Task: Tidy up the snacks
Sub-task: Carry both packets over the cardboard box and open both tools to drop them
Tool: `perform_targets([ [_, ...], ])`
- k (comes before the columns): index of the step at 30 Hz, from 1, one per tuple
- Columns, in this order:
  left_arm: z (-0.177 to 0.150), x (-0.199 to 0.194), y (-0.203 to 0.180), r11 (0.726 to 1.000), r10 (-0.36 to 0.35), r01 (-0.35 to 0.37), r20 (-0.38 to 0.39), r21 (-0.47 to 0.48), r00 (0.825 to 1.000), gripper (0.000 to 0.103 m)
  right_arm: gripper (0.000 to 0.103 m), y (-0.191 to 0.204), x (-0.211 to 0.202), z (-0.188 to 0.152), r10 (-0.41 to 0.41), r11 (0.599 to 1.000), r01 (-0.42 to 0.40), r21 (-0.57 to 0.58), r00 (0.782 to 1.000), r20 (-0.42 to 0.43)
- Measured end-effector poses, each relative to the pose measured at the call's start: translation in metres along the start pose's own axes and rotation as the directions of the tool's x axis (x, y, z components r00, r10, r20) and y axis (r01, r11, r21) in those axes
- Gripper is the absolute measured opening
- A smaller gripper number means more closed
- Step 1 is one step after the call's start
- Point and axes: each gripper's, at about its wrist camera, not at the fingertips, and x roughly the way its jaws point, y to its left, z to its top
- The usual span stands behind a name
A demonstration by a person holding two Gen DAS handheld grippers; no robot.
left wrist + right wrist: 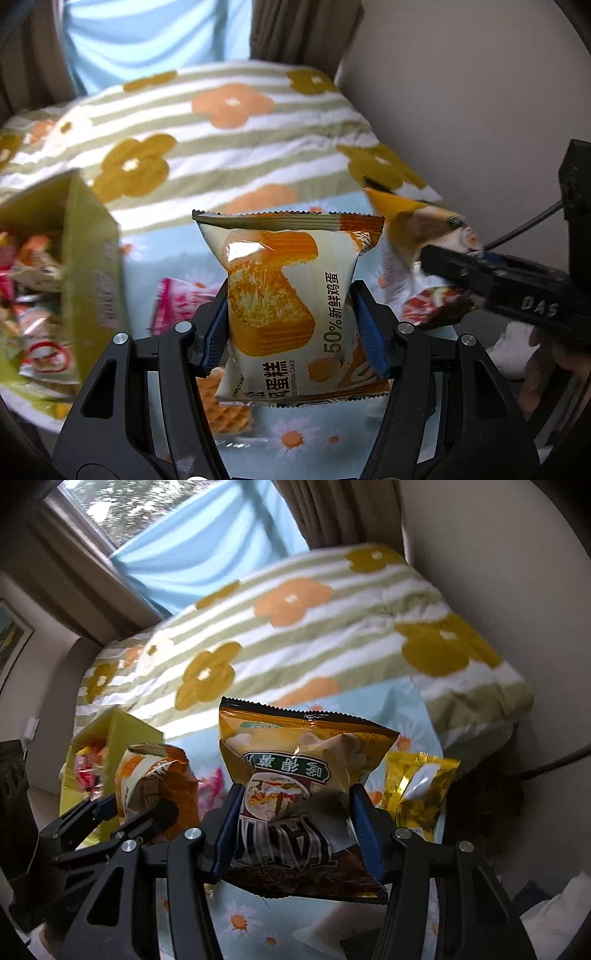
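Note:
My left gripper [291, 325] is shut on a cream and orange chiffon cake packet [288, 295], held upright above the daisy-print cloth. My right gripper [295, 830] is shut on a yellow and brown chip bag [295, 775], also lifted. In the left wrist view the right gripper [443, 266] shows at the right with the chip bag [424, 221]. In the right wrist view the left gripper [122, 812] shows at the left with the cake packet [151, 786]. A green cardboard box [88, 258] at the left holds several snack packets; it also shows in the right wrist view [125, 731].
A pink packet [177, 302] and a waffle packet [225, 410] lie on the blue daisy cloth [295, 439]. A gold packet [421, 790] lies at the right. A striped flower quilt [314, 635] is behind. A wall [461, 92] stands to the right.

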Motion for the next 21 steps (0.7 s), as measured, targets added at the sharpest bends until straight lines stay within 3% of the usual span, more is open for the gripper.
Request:
perform_targets([
  [4, -0.002, -0.040, 0.017, 0.998, 0.057, -0.056, 0.064, -0.025, 0.996, 0.058, 0.052, 0.026, -0.029, 0.003, 0.044, 0.996, -0.039, -0.083, 0.997, 0.064],
  [9, -0.007, -0.090, 0.053, 0.988, 0.132, -0.121, 0.121, -0.093, 0.984, 0.058, 0.052, 0.070, -0.044, 0.000, 0.115, 0.980, -0.099, -0.174, 0.990, 0.084],
  [21, -0.037, -0.155, 0.188, 0.950, 0.233, -0.187, 0.170, -0.252, 0.957, 0.058, 0.052, 0.204, -0.024, -0.020, 0.206, 0.935, -0.177, -0.308, 0.977, 0.063],
])
